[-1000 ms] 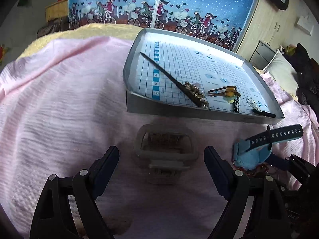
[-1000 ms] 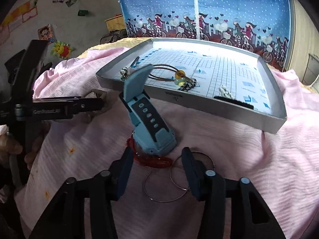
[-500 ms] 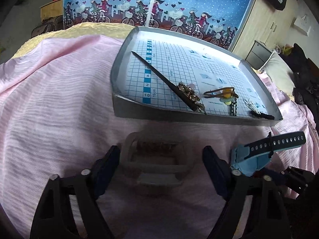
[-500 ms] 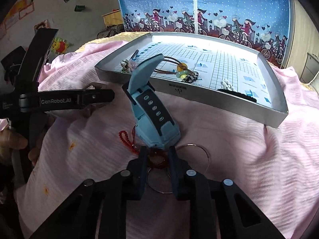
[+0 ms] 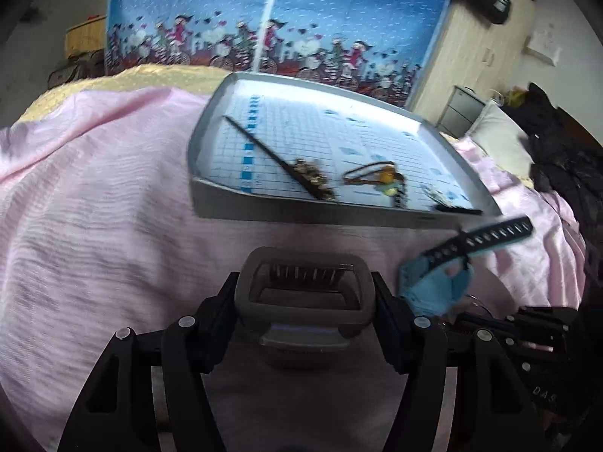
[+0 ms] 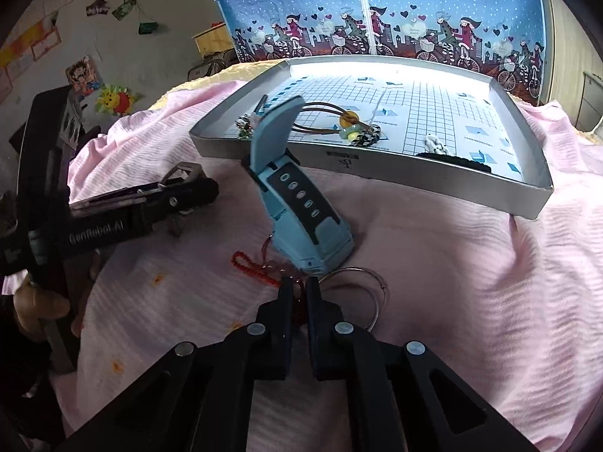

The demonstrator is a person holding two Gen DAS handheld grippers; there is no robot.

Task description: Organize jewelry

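**Both grippers closing on jewelry near the tray**

We are clamping the left gripper on a small clear box, its fingers pressing both side walls. We are pinching the right gripper, nearly closed, on a red beaded cord lying on the pink bedspread, just near of the blue watch. The silver tray is sitting farther back. Risk: the cord seems to run under the watch, so lifting may drag or topple it; the thin metal rings beside it could snag.

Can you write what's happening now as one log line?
left gripper: shut on clear box | right gripper: shut on red cord
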